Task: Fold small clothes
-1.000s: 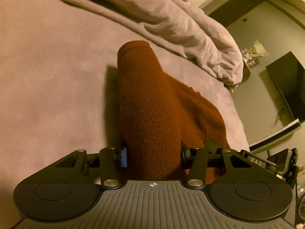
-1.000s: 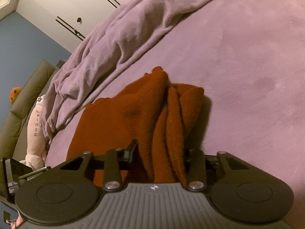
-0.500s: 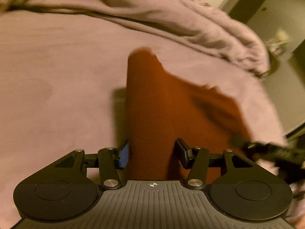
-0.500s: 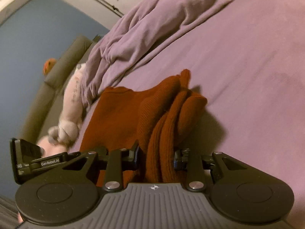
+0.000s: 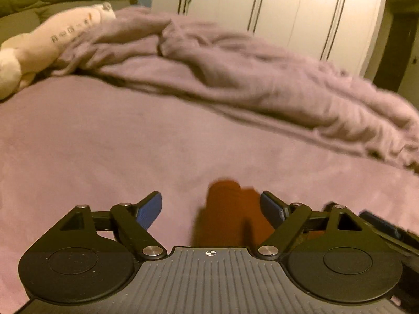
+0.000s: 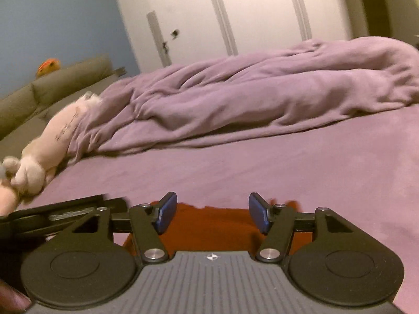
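A rust-brown knitted garment lies on the purple bed sheet. In the left wrist view only its near part shows, low between the fingers. My left gripper is open and holds nothing, raised above the garment. In the right wrist view the garment lies flat under and between the fingers. My right gripper is open and empty too. The other gripper's body shows at the left edge of the right wrist view.
A bunched purple blanket lies across the far side of the bed. A pale stuffed toy lies at the left by an olive headboard. White wardrobe doors stand behind.
Both grippers have opened and let go of the garment. Both have tilted up and pulled back, so the garment now sits low in the views and the wardrobe shows.
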A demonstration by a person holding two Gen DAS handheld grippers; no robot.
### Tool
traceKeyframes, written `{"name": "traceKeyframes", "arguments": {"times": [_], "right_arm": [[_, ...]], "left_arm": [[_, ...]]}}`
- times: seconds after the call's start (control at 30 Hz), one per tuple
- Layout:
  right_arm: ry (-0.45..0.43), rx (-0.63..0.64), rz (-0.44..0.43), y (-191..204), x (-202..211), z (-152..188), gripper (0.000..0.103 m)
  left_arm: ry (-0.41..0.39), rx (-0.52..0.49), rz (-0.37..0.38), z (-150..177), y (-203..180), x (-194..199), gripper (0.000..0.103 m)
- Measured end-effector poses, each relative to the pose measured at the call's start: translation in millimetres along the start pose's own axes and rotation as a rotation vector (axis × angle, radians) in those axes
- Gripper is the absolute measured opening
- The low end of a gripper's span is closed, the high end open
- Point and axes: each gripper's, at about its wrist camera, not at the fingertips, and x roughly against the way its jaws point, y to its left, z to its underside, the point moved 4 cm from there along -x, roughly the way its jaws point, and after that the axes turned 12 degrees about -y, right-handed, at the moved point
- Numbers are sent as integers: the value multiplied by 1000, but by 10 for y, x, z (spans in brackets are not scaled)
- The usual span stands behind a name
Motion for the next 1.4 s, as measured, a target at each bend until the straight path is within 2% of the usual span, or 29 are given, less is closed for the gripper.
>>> {"name": "traceKeyframes", "arguments": {"times": [0.1, 0.17, 0.23, 0.3, 0.43, 0.5, 0.57, 0.63, 0.7, 0.77, 0.83, 0.9, 0.97, 1.03, 1.1, 1.27, 1.33, 1.4], "right_arm": [[30, 57, 78, -187, -141, 215, 60], [32, 1, 125, -385, -112, 306, 60], [-8, -64, 173, -565, -33, 361, 61], [-25, -103, 195, -660, 15, 445, 61], [-53, -87, 211, -654, -22, 541, 62], [-27, -81, 229, -635, -70, 540, 65], [-16, -57, 243, -536, -97, 488, 65], [9, -32, 230, -461, 11, 397, 66], [-4, 34, 173, -344, 344, 338, 67], [-35, 93, 109, -231, 766, 373, 70], [-21, 128, 91, -184, 1094, 487, 71], [17, 170, 119, -193, 1319, 640, 71], [61, 207, 151, -229, 1416, 774, 71], [131, 235, 161, -249, 1394, 879, 75], [153, 271, 171, -267, 1334, 920, 82], [254, 208, 178, -296, 1358, 806, 83], [291, 208, 188, -242, 1515, 862, 83], [374, 196, 183, -200, 1671, 979, 84]], "left_arm": [[50, -40, -1, 186, -100, -179, 85], [34, -60, -36, 297, -139, -216, 86], [8, -100, -41, 393, -229, -257, 86], [15, -62, -48, 451, -178, -319, 90], [-16, -28, -47, 539, -96, -295, 93], [13, -27, -61, 492, -103, -316, 97], [64, -14, -35, 418, -76, -291, 97], [110, 25, -4, 311, 26, -75, 96], [102, 47, 60, 266, 136, 304, 96], [95, 14, 105, 337, 235, 718, 97], [105, -37, 129, 474, 305, 1010, 97], [136, -69, 124, 643, 356, 1136, 97], [133, -36, 119, 707, 406, 1140, 100], [149, -58, 105, 734, 369, 1070, 103], [165, -113, 107, 748, 295, 1001, 103], [226, -84, 81, 689, 293, 1207, 103], [236, -140, 60, 761, 272, 1373, 103], [234, -205, 51, 833, 201, 1537, 103]]}}
